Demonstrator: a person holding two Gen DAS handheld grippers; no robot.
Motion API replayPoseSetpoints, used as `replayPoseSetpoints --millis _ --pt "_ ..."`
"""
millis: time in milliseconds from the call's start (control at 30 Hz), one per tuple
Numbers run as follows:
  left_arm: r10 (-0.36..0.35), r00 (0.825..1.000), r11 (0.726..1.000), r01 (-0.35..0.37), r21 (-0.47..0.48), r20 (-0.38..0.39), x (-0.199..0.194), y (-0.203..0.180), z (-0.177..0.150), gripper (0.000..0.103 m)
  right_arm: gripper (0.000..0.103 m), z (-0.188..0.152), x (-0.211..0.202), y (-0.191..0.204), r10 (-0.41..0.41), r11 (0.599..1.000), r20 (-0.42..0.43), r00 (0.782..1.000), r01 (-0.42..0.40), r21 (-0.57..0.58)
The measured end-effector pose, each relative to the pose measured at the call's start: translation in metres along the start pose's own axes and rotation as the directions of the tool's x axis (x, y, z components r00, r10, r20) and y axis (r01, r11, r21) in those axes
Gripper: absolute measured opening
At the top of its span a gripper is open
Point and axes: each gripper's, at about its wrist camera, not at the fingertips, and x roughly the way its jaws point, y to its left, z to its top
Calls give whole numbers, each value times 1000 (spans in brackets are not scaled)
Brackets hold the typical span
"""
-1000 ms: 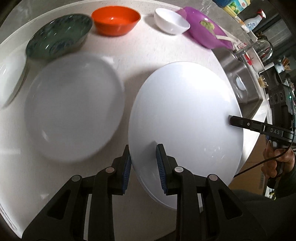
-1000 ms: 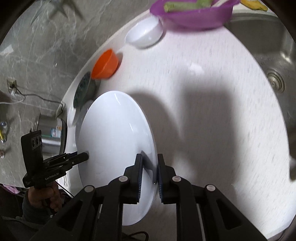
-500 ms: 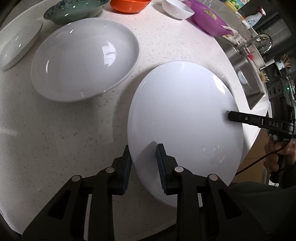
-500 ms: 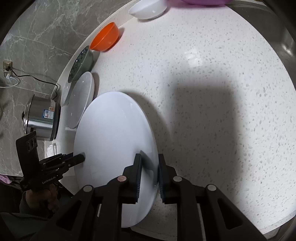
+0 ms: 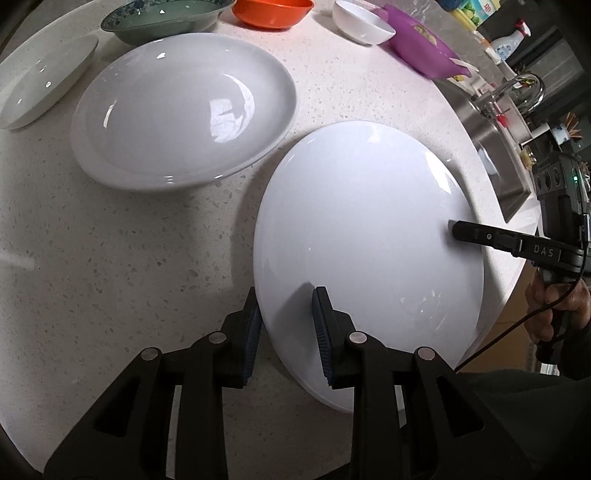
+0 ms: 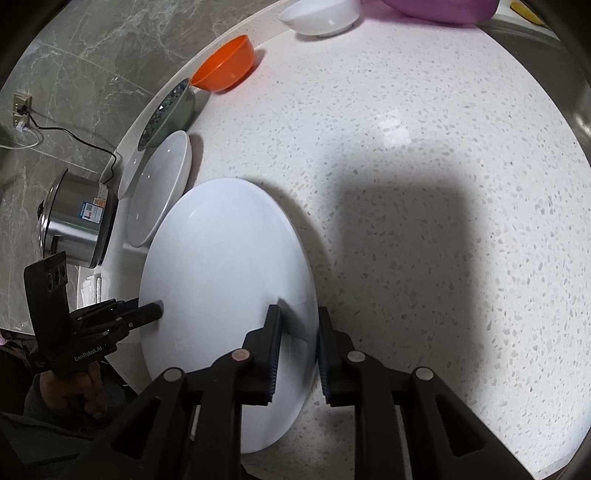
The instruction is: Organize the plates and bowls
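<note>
A large white plate point(image 5: 369, 229) hangs tilted just over the speckled counter point(image 5: 110, 258), held at opposite rims. My left gripper point(image 5: 286, 299) is shut on its near rim, one pad above and one below. In the right wrist view my right gripper point(image 6: 298, 312) is shut on the other rim of the same plate point(image 6: 221, 266). Each view shows the opposite gripper's finger on the far rim: the right gripper point(image 5: 452, 229) and the left gripper point(image 6: 157, 314). I cannot tell whether the plate touches the counter.
A deep white plate point(image 5: 184, 110) lies left of the held one, with a smaller white plate point(image 5: 40, 81) beyond it. Green point(image 5: 166, 18), orange point(image 5: 273, 13), white point(image 5: 362, 22) and purple point(image 5: 421, 48) bowls line the back. Sink point(image 5: 491, 147) at right; rice cooker point(image 6: 77, 218) off the left end.
Both grippers have carried the large plate lower and nearer over the counter. The deep white plate and the bowls have slid toward the top of the left wrist view. Both grips have held.
</note>
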Motion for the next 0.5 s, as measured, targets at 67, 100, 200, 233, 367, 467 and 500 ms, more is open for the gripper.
replayPoseSetpoints --millis 67,100,200,233,367,467,500 --pt "-15 1000 1000 15 -10 15 -1 4 -2 27 22 -1 0 0 0 1000 12 1000 0 -6" --pt "-23 1000 1000 23 -17 20 -3 7 -4 27 23 -2 0 1 1 1000 17 1000 -1 -10" --pt "-45 998 998 47 -41 34 -6 17 -7 27 27 -4 -1 3 -5 1000 35 999 5 -20" --pt "-47 998 998 49 -47 44 -8 20 -8 28 28 -6 -1 4 -2 1000 43 999 3 -23" --pt "-53 994 996 60 -70 95 -29 38 -15 52 41 -11 -4 4 -2 1000 68 998 3 -25" --pt "-76 985 990 92 -102 157 -55 58 -21 65 48 -12 -19 -3 -11 1000 115 993 11 7" --pt "-86 980 987 108 -119 178 -63 66 -23 67 49 -10 -26 -6 -21 1000 138 990 18 21"
